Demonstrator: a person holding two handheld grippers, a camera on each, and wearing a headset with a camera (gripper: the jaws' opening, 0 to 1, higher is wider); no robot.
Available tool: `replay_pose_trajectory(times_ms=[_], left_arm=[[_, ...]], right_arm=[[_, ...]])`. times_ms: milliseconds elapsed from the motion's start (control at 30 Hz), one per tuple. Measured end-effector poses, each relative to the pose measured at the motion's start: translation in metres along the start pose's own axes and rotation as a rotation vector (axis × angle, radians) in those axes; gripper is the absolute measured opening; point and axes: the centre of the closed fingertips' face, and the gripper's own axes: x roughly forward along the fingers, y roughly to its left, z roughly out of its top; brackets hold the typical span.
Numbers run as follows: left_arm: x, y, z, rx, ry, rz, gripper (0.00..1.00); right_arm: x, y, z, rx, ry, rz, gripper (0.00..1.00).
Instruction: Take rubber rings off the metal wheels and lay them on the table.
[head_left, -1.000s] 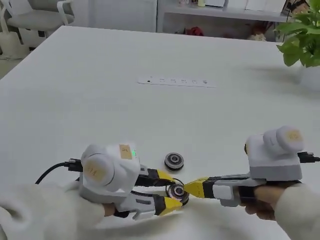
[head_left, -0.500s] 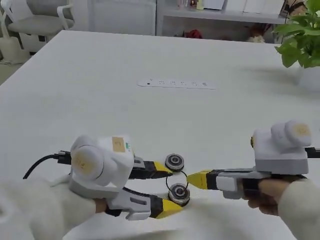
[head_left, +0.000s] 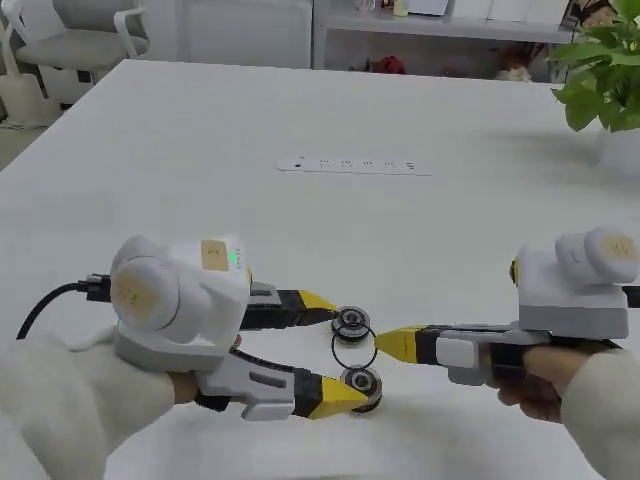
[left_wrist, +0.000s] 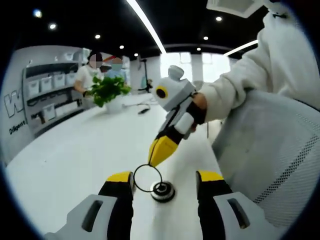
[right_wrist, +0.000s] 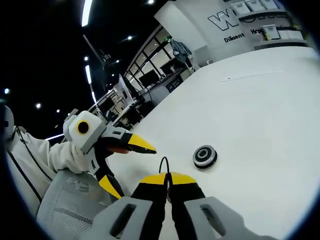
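Open bench (head_left: 200, 160) runs well ahead of your fingers to a power strip (head_left: 352, 164), and its left edge lies well off. Your left gripper (head_left: 333, 347) points right with its fingers spread. The far wheel (head_left: 350, 320) and near wheel (head_left: 360, 383) sit just beside its tips. Your right gripper (head_left: 390, 345) points left, fingers clenched on the rubber ring (head_left: 354, 346) between the wheels.

table (head_left: 180, 140): wheels (head_left: 350, 321), power strip (head_left: 353, 165)

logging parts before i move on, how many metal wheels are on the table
2. One metal wheel lies at the far jaw tip of the left hand-held gripper; the other metal wheel sits at its near jaw tip. None looks hidden.
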Motion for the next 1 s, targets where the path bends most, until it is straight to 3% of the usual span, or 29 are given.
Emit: replay_pose_trajectory(times_ms=[200, 433, 733, 1000], left_arm=[[-0.005, 0.001, 0.009, 0.025, -0.010, 0.004, 0.57], [-0.018, 0.011, 0.018, 0.033, -0.032, 0.048, 0.62], [-0.039, 0.017, 0.015, 0.021, -0.033, 0.123, 0.72], [-0.063, 0.018, 0.006, -0.024, -0.042, 0.194, 0.83]], right_arm=[[-0.001, 0.003, 0.006, 0.008, -0.023, 0.003, 0.00], [-0.002, 0.006, 0.010, 0.013, -0.037, 0.010, 0.00], [-0.002, 0.010, 0.014, 0.020, -0.050, 0.022, 0.00], [0.001, 0.016, 0.012, 0.023, -0.040, 0.040, 0.00]])
